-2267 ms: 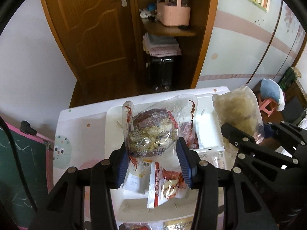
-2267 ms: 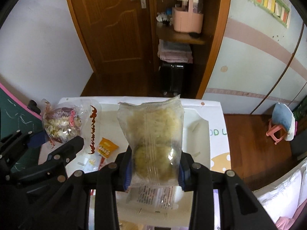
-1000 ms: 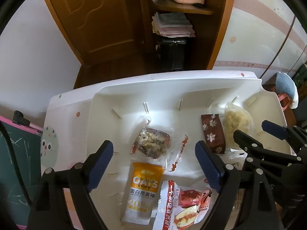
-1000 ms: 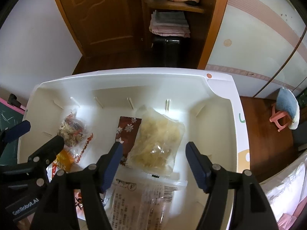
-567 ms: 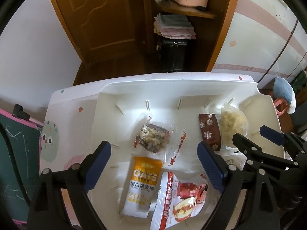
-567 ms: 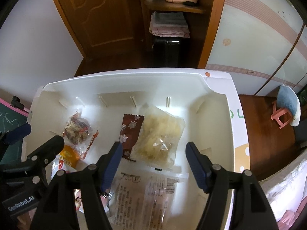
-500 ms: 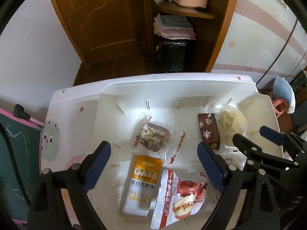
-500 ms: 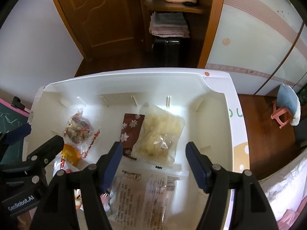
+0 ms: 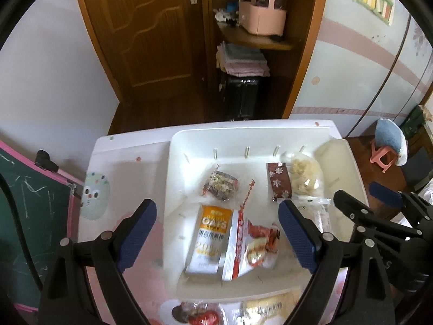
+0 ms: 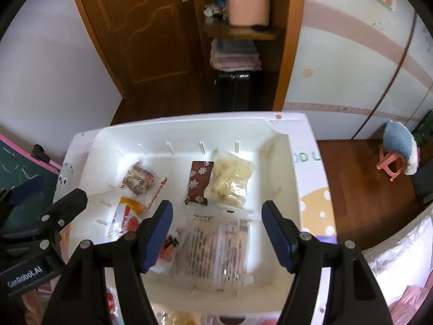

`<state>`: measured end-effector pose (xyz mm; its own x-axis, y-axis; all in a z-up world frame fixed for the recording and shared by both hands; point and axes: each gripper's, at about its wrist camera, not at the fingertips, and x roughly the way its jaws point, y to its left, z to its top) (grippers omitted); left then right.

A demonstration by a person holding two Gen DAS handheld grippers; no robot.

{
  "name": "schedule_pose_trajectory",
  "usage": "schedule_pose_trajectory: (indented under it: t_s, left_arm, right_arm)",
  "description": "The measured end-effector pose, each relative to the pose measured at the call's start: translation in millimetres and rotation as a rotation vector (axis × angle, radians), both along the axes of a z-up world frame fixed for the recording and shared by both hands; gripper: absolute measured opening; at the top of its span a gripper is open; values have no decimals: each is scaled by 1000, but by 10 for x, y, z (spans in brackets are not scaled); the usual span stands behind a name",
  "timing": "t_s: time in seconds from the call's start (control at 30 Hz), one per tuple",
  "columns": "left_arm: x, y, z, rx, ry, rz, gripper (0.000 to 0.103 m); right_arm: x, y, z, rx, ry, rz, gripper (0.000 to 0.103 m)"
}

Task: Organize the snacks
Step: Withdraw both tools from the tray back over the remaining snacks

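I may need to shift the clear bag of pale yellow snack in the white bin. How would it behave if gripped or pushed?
The clear bag looks soft and puffy, so it would probably dent and sag. Its glossy film may slip between the jaws. Lying flat against the brown packet, a push would likely slide it, not roll it.

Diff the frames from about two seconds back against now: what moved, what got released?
Both tools let go. The left tool, earlier clamped on the nut-cake pack, and the right tool, earlier clamped on the pale yellow pack, now stand open and have lifted away. Both packs lie in the white bin. The brown bar and oats pouch stayed put.
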<state>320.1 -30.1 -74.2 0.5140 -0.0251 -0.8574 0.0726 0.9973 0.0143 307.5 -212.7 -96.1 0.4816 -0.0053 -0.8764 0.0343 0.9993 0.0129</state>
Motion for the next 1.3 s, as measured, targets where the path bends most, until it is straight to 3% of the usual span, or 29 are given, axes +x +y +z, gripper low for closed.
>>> schedule_pose_trajectory:
  t_s: [0.37, 0.73, 0.97, 1.3]
  left_arm:
    - [-974, 304, 669, -18, -107, -13, 91]
    - [-1991, 749, 822, -51, -140, -3, 91]
    - [-2407, 925, 498, -58, -96, 16, 91]
    - [-2620, 1227, -516, -93, 88, 139, 91]
  right_arm:
    - [-998, 194, 670, -32, -137, 25, 68]
    - [-2061, 531, 698, -16, -113, 113, 68]
    - [-2557, 639, 305, 63, -27, 71, 68]
    - [-2857, 627, -506, 170, 125, -71, 68]
